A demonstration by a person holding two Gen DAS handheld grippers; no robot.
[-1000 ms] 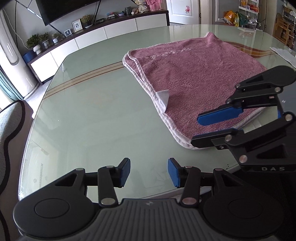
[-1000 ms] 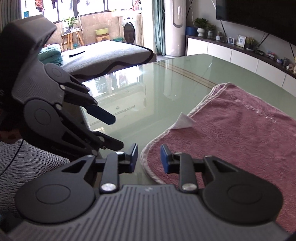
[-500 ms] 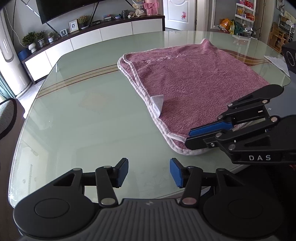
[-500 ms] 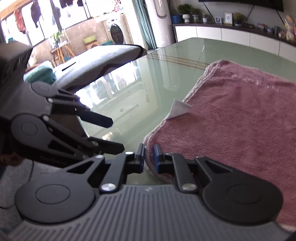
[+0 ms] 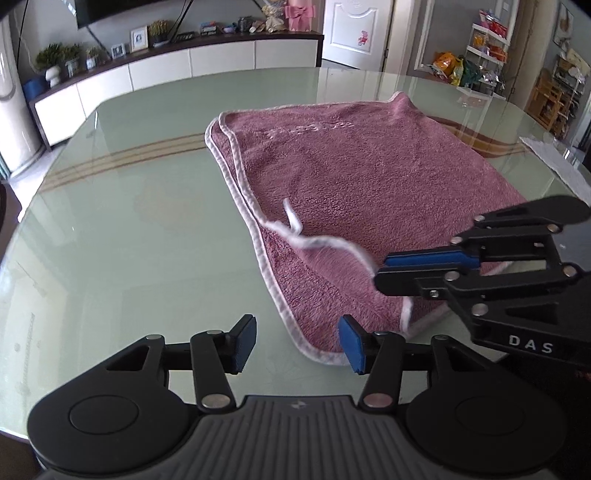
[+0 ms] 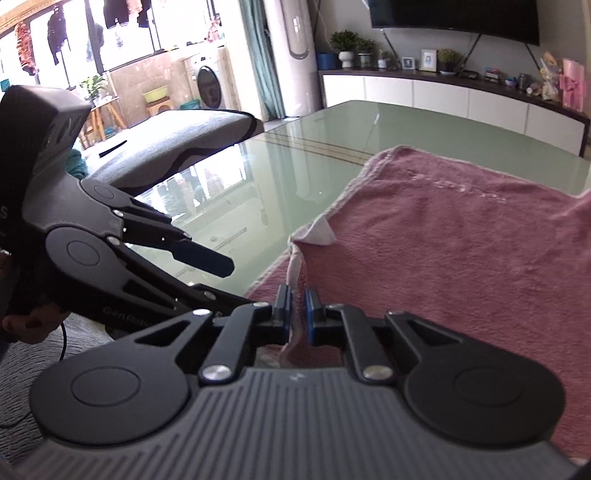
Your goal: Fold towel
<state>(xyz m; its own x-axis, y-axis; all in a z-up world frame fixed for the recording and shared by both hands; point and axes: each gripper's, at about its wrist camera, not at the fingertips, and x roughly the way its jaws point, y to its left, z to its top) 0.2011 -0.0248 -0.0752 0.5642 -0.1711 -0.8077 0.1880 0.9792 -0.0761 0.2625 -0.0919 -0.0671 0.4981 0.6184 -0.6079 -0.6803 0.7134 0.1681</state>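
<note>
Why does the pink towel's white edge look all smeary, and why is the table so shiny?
In the left wrist view, the white trim of the towel smears where the right gripper pinches and lifts it: motion blur. In the right wrist view, the glass table mirrors the bright windows, which are washed out. Both views are fisheye, so the table's edges bend.
</note>
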